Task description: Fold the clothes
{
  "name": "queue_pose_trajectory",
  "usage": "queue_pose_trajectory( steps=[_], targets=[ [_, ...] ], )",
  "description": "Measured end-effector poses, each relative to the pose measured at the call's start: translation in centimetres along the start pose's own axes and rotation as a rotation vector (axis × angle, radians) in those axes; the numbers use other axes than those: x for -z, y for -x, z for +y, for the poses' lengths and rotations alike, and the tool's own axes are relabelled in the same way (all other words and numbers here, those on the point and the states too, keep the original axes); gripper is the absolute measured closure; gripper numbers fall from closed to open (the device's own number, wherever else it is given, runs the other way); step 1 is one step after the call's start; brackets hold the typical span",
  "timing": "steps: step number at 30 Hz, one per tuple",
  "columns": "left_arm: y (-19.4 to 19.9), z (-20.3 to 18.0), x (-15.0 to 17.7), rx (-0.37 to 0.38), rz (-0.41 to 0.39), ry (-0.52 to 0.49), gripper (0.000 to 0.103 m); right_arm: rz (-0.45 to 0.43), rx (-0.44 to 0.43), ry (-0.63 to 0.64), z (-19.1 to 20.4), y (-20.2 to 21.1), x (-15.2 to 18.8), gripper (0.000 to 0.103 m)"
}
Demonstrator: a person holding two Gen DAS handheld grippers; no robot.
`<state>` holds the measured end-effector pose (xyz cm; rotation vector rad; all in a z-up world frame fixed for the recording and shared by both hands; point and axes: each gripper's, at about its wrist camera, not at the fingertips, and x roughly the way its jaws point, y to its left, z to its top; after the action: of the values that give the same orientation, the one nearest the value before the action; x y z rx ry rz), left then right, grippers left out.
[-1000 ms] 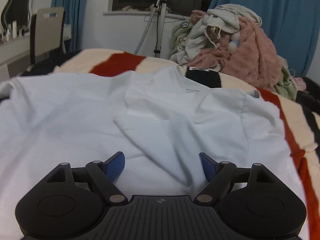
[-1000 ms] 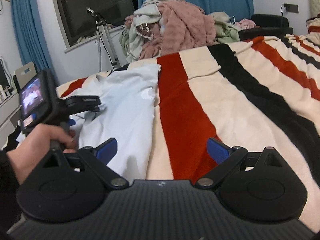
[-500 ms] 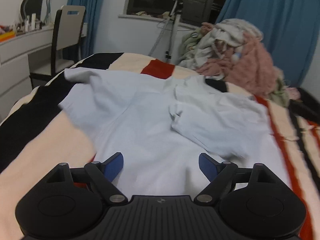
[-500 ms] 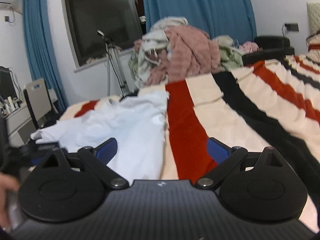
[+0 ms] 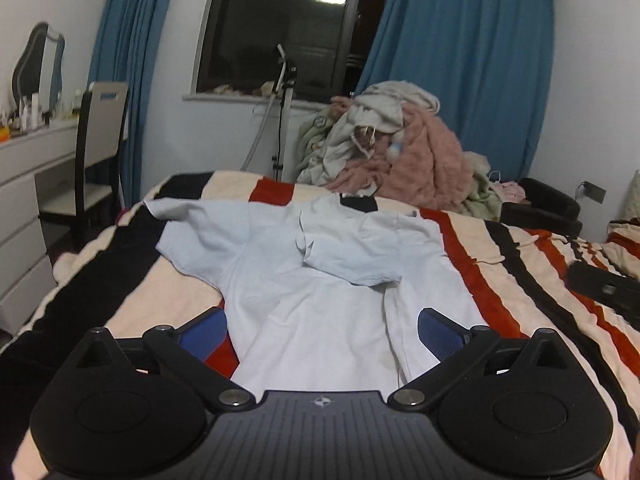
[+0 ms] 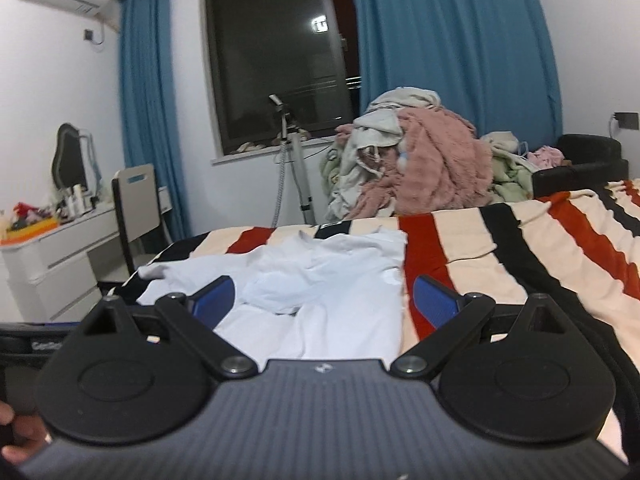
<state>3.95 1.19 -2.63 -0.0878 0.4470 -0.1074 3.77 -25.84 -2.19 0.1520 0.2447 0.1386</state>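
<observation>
Shirt (image 5: 320, 280), pale blue, short-sleeved: spread on striped blanket (image 5: 520, 264), collar toward 12 o'clock, one sleeve folded across the chest, the other lying out at 10 o'clock. Left gripper (image 5: 322, 330): fingers apart, holding nothing, above the shirt's hem. Right gripper (image 6: 324, 298): fingers apart, holding nothing, near the shirt's right edge. Clothes pile (image 5: 396, 152): heaped at 12 o'clock beyond the collar. Chair (image 5: 100, 140) and white dresser (image 5: 24, 184): 9 o'clock.

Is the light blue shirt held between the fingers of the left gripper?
No, the left gripper is open above the light blue shirt, gripping nothing.
</observation>
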Motion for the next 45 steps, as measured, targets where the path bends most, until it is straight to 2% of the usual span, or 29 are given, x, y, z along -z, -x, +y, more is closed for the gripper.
queue_pose_trajectory(
  steps=[7, 19, 23, 32, 35, 37, 40, 45],
  targets=[
    [1.5, -0.9, 1.4, 0.003, -0.031, -0.043, 0.001, 0.003, -0.046, 0.031, 1.1, -0.5, 1.4, 0.005],
    [-1.0, -0.6, 2.7, 0.001, 0.022, -0.056, 0.001, 0.037, -0.036, -0.01, 0.3, -1.1, 2.1, 0.005],
    [-1.8, -0.1, 2.8, 0.006, 0.049, -0.025, 0.001, 0.048, -0.03, -0.021, 0.2, -1.4, 2.1, 0.005],
    [-7.6, 5.1, 1.6, -0.049, 0.146, 0.228, 0.001, 0.093, -0.038, -0.063, -0.2, -2.1, 2.7, 0.005],
    [-10.1, 8.3, 1.0, -0.064, 0.161, 0.382, 0.004, 0.112, -0.045, -0.098, -0.7, -2.9, 2.8, 0.005],
    [-11.8, 10.5, 0.8, -0.068, 0.154, 0.498, 0.007, 0.123, -0.045, -0.124, -1.2, -3.5, 2.9, 0.005],
    [-14.5, 13.2, 0.6, -0.085, 0.111, 0.604, 0.01, 0.14, -0.04, -0.17, -2.1, -4.4, 3.1, 0.005],
    [-19.6, 16.4, 0.4, -0.097, 0.058, 0.687, 0.017, 0.172, -0.027, -0.223, -3.3, -6.2, 3.8, 0.005]
  ],
)
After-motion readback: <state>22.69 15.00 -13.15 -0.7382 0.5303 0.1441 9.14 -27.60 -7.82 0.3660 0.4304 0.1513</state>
